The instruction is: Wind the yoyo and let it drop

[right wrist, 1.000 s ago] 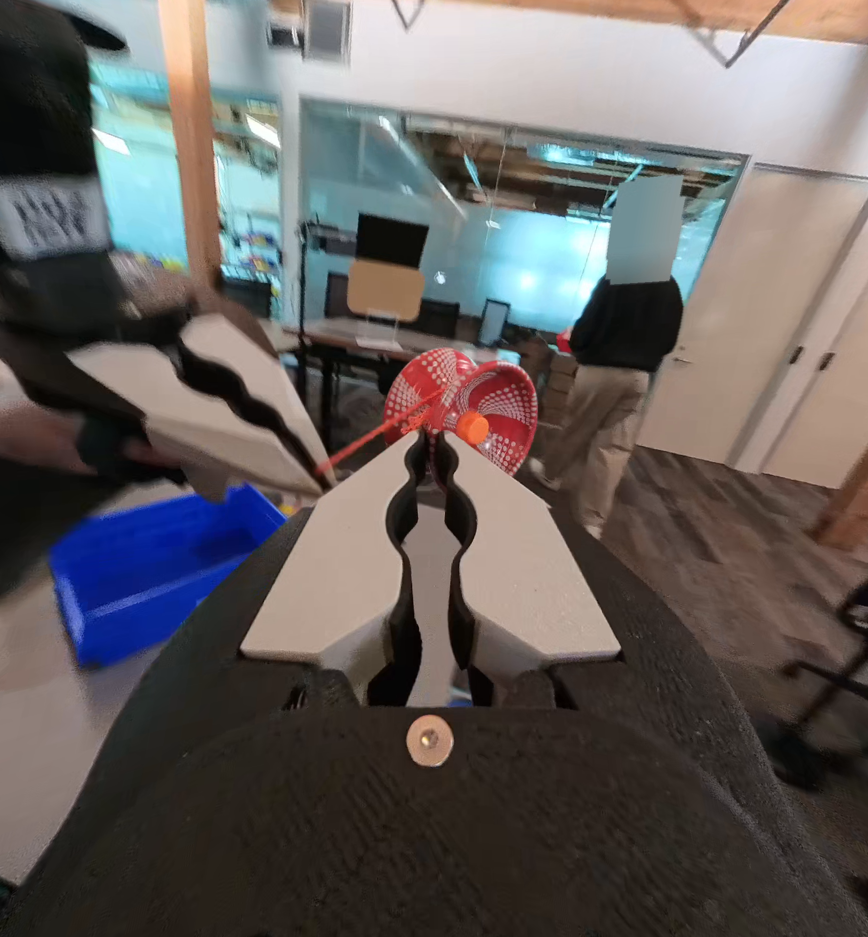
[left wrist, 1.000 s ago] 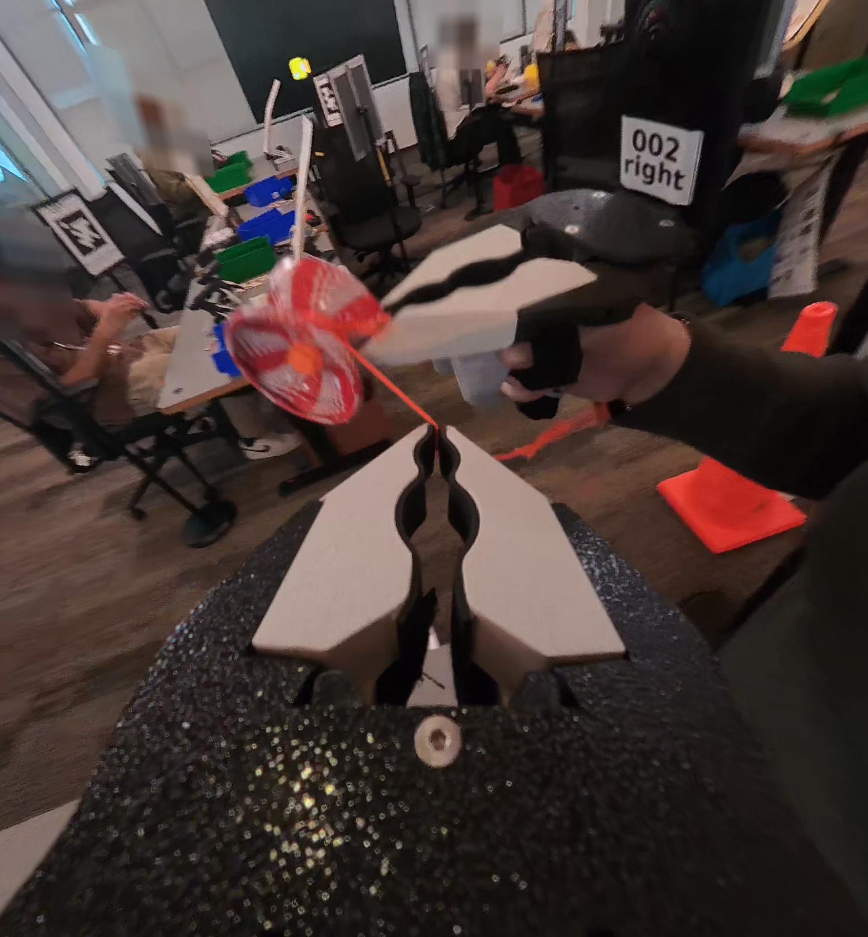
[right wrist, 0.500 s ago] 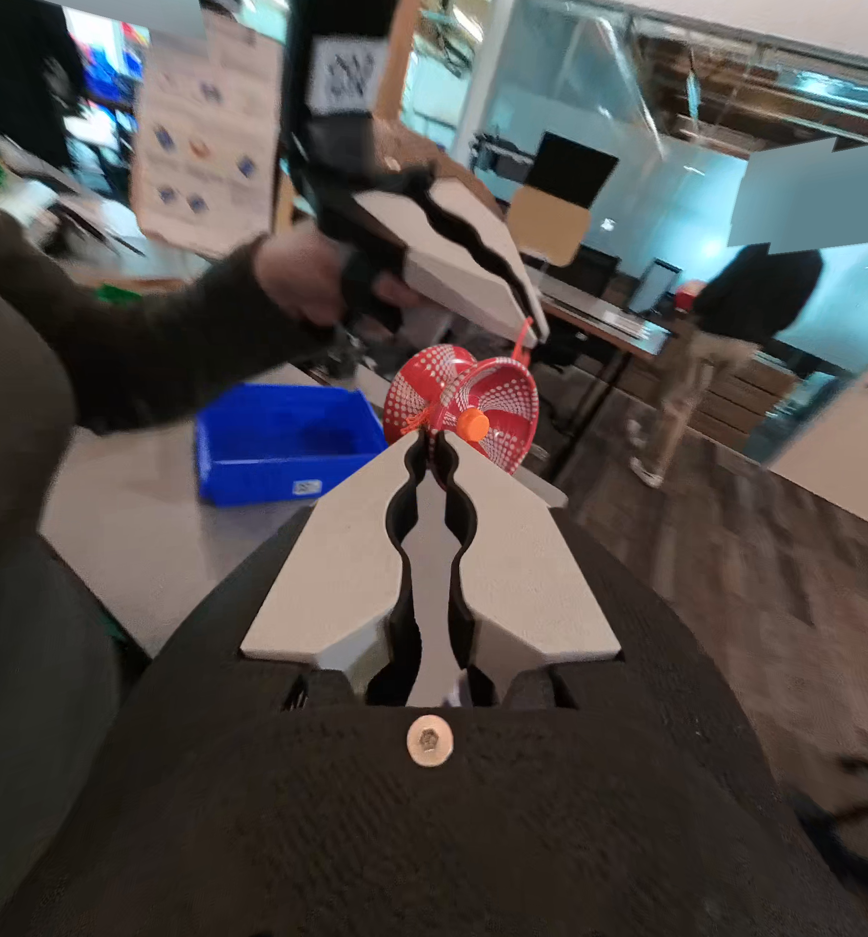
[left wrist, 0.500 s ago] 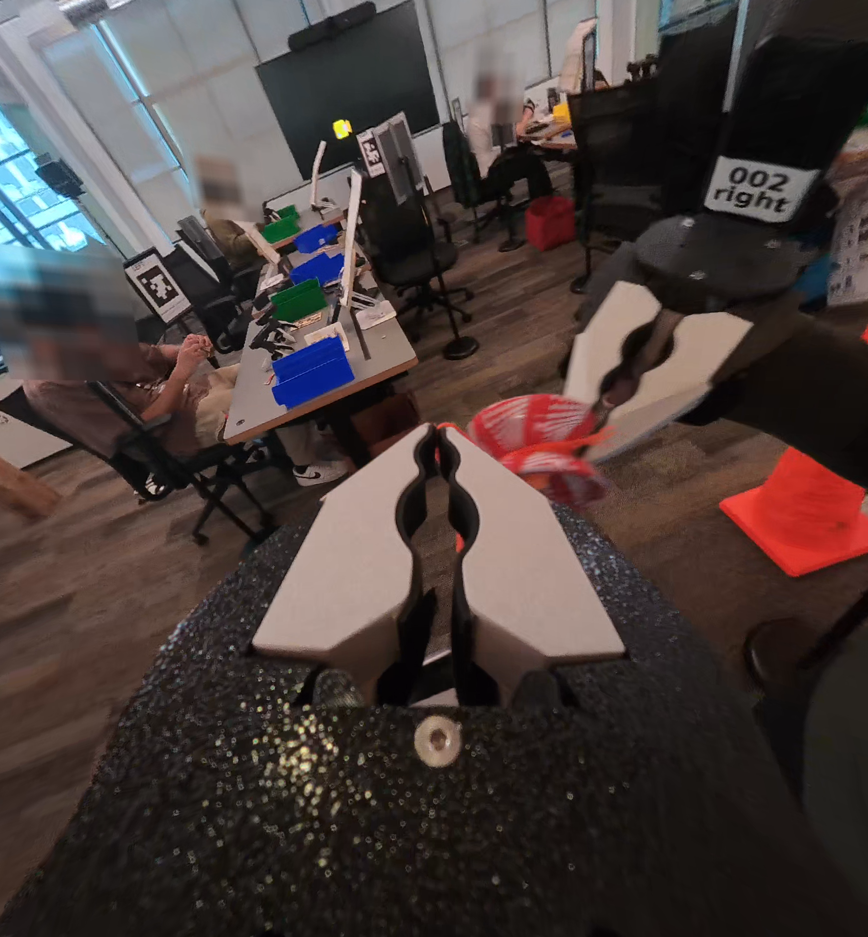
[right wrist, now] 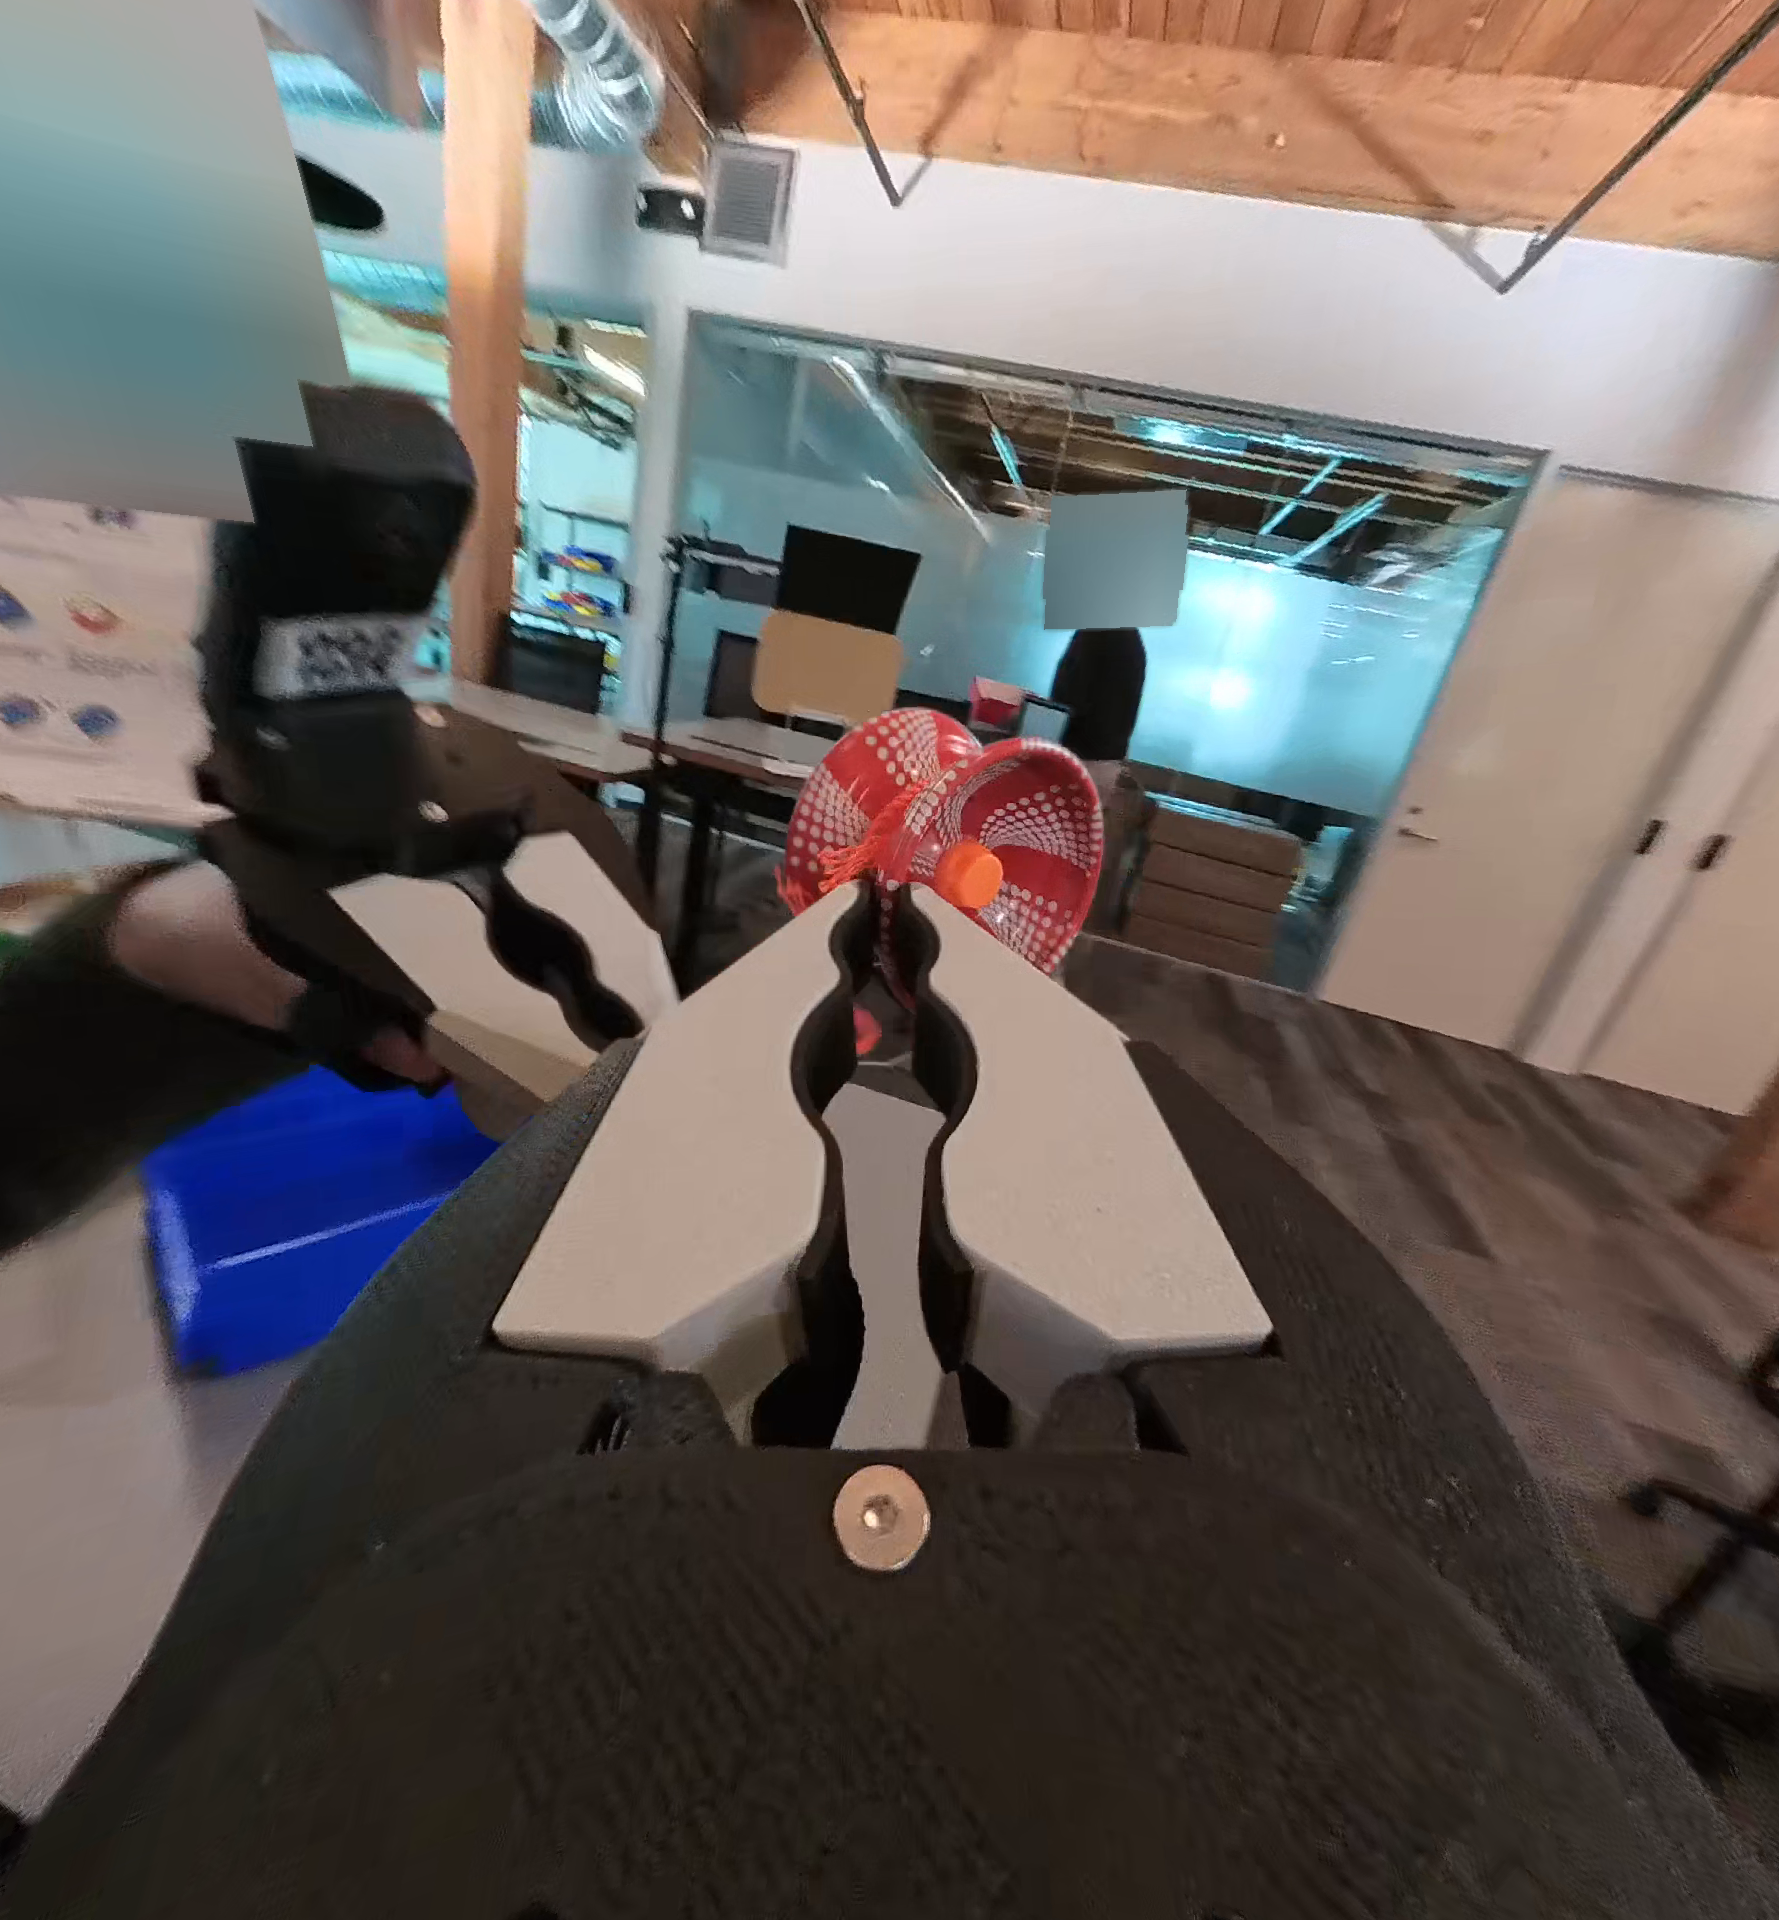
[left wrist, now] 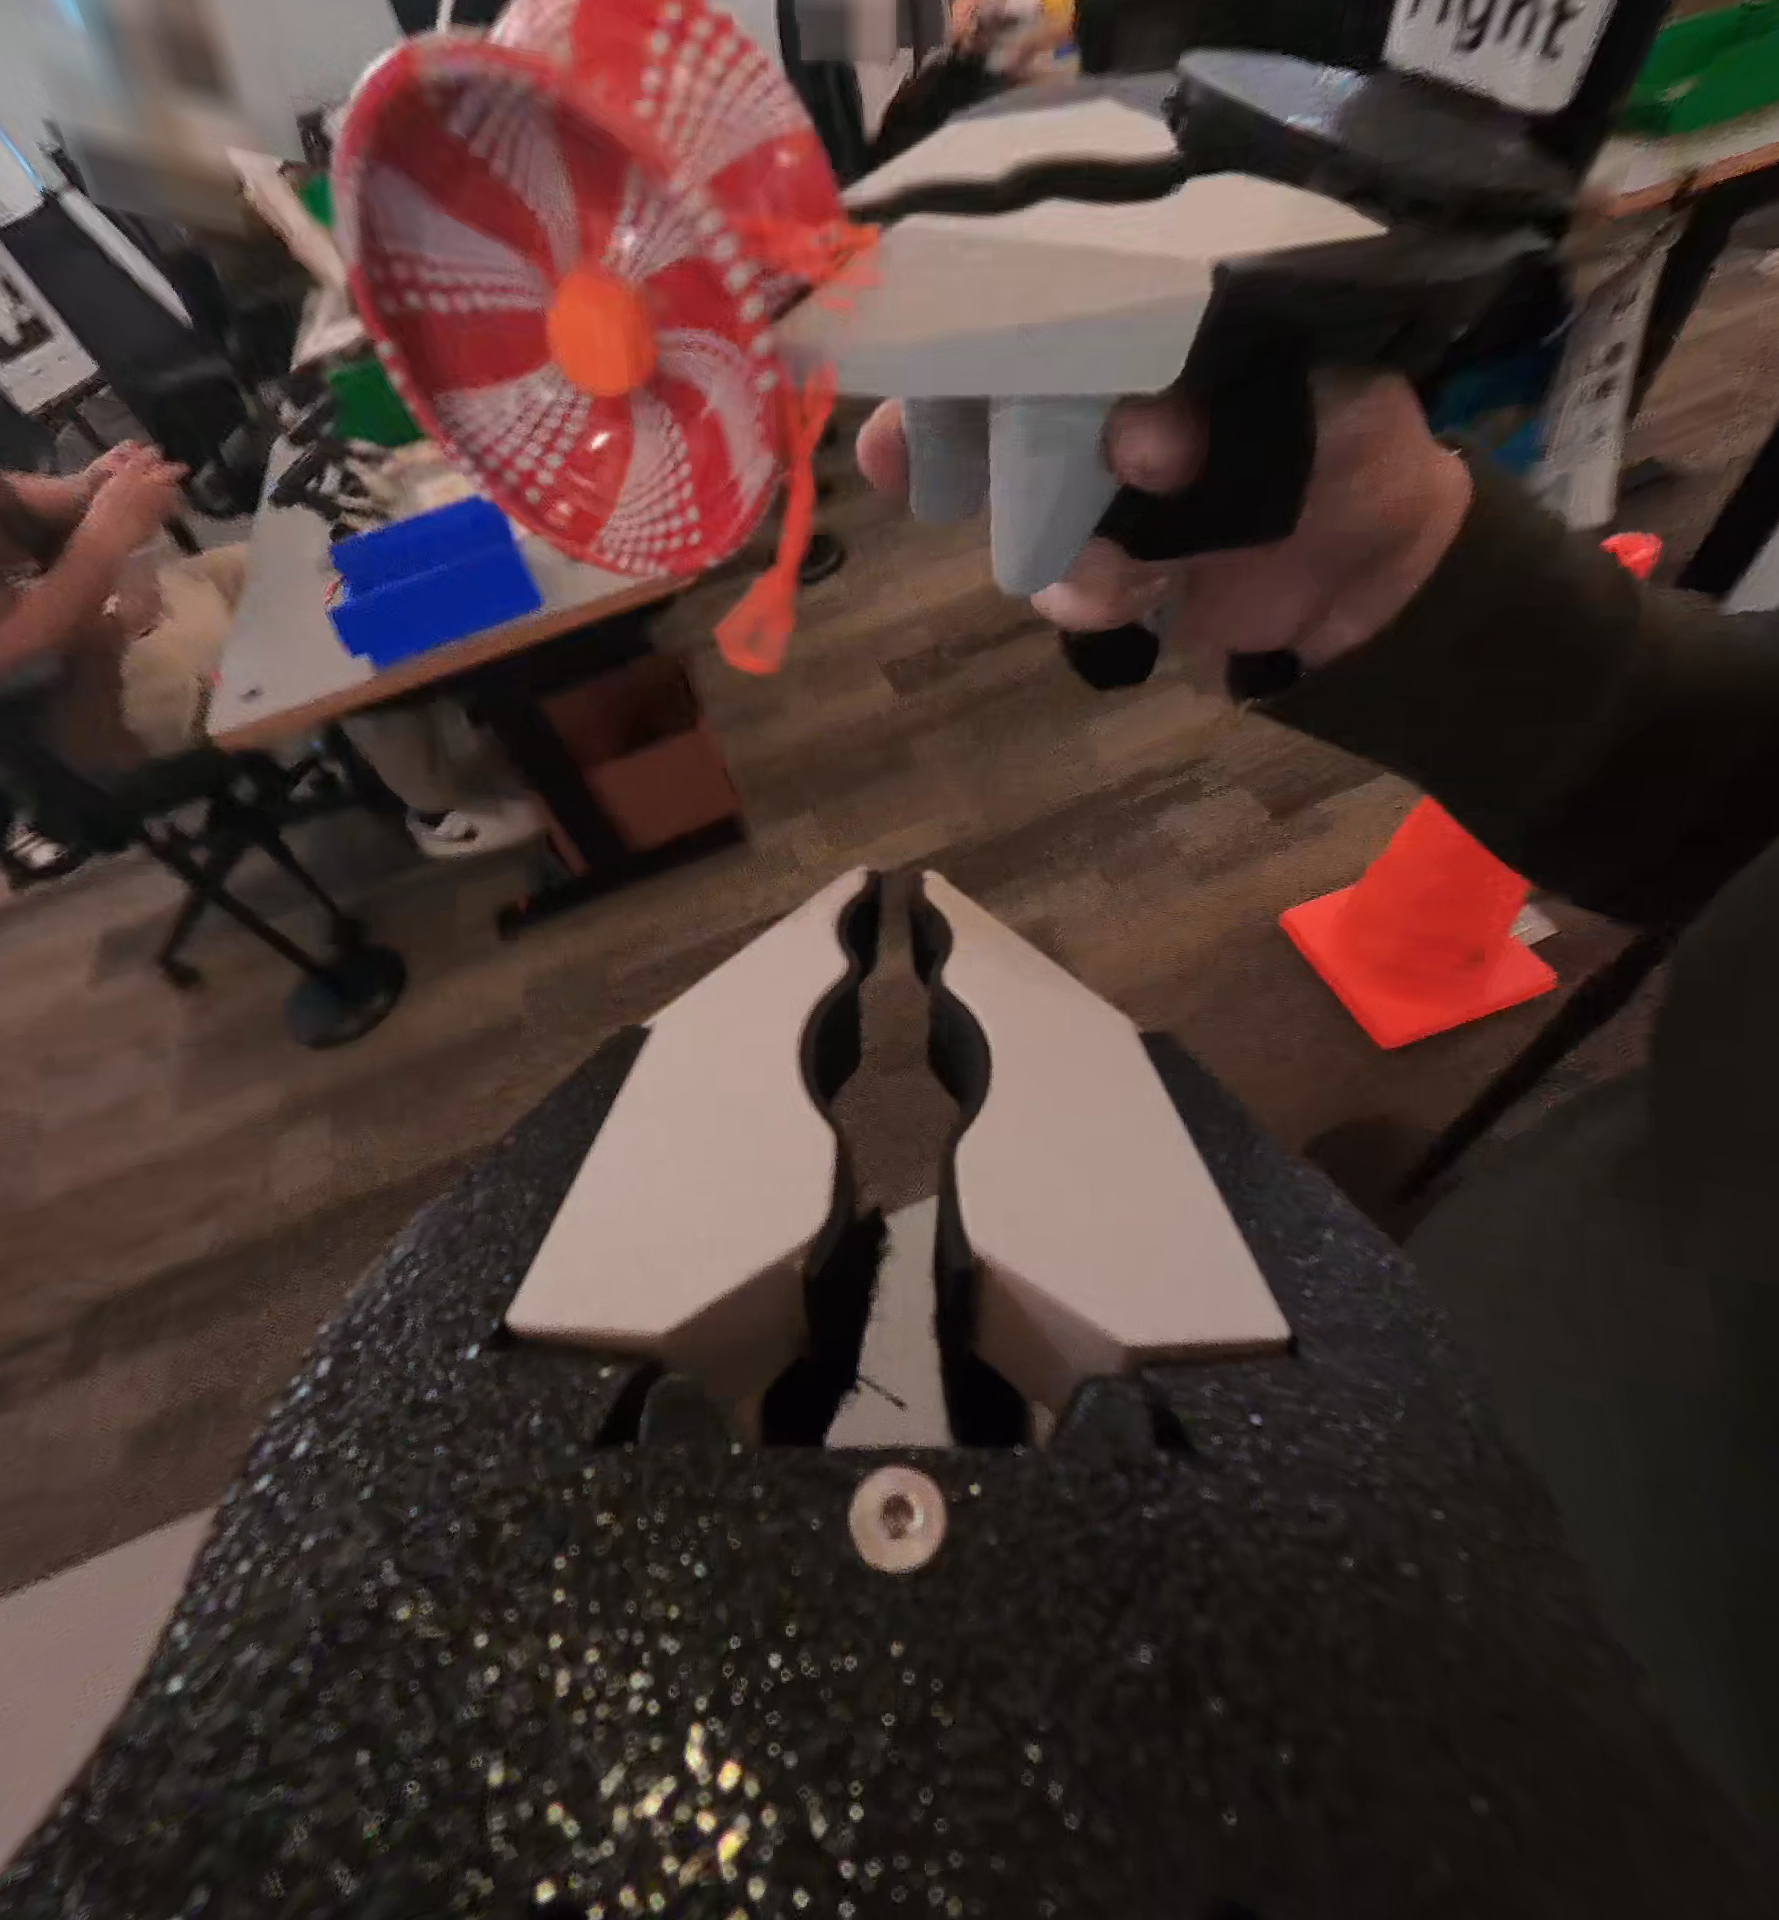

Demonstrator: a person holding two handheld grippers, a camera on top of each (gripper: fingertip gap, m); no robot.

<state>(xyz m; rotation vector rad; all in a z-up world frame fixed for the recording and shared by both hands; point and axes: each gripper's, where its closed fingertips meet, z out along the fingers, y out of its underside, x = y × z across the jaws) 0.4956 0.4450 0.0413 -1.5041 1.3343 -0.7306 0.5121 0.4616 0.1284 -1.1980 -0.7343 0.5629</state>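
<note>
The right gripper (right wrist: 883, 902) has its fingers clenched on the red and white yoyo (right wrist: 942, 842), pinching it at the middle groove where the orange string (left wrist: 781, 540) is wound. The yoyo is in the air, above the floor. A loop of string hangs below it. The left gripper (left wrist: 897, 883) holds nothing, its fingers almost together, lower and apart from the yoyo.
</note>
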